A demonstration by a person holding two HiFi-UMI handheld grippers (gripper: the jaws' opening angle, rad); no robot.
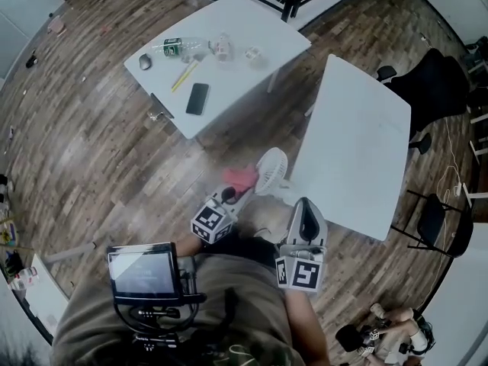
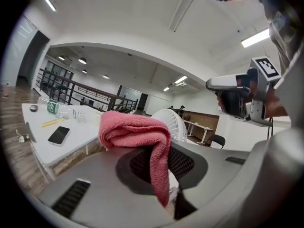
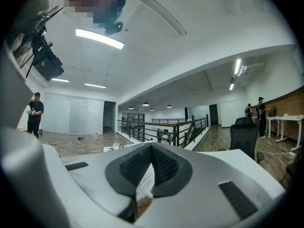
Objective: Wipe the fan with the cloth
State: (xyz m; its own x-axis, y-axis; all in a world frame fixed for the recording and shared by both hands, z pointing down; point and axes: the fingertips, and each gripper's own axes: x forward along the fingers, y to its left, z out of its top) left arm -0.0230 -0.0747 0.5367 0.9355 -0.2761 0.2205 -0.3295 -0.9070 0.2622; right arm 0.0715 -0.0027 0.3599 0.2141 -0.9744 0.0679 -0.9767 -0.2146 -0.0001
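Far-left tabletop [image 1: 229, 21]: carrying a phone [image 1: 197, 98], a bottle [image 1: 174, 48] and other small clutter, none of it playing a part in the job.

Left tongs [image 1: 231, 194]: clamping the cloth [image 1: 240, 178] and pointing toward the fan [image 1: 272, 171]. One fold is hanging down between the pads while the bulk is bunching over the tips.

Cloth: pink, sitting just beside the fan's left rim in the head view. I cannot tell whether it is pressing on the grille.

Fan: white with a round grille, standing upright by the near left corner of the right-hand tabletop [image 1: 358, 128]. Its foot is hiding behind the tongs, so what is carrying it is not showing.

Right tongs [image 1: 306, 208]: sitting closed together at the tips, just to the right of the fan. A sliver of white ribbed grille is showing in the slit below the tips, with wood floor under it. I am judging that it is seen past the tongs rather than pinched.

Right-hand tabletop: lying bare.

Progress: the cloth is gripped and brought up to the fan, so the job is looking early, at or near first contact. Nothing in the views is showing which parts are already wiped.

Left to do: passing the cloth over the grille face, the rim and probably the stand.
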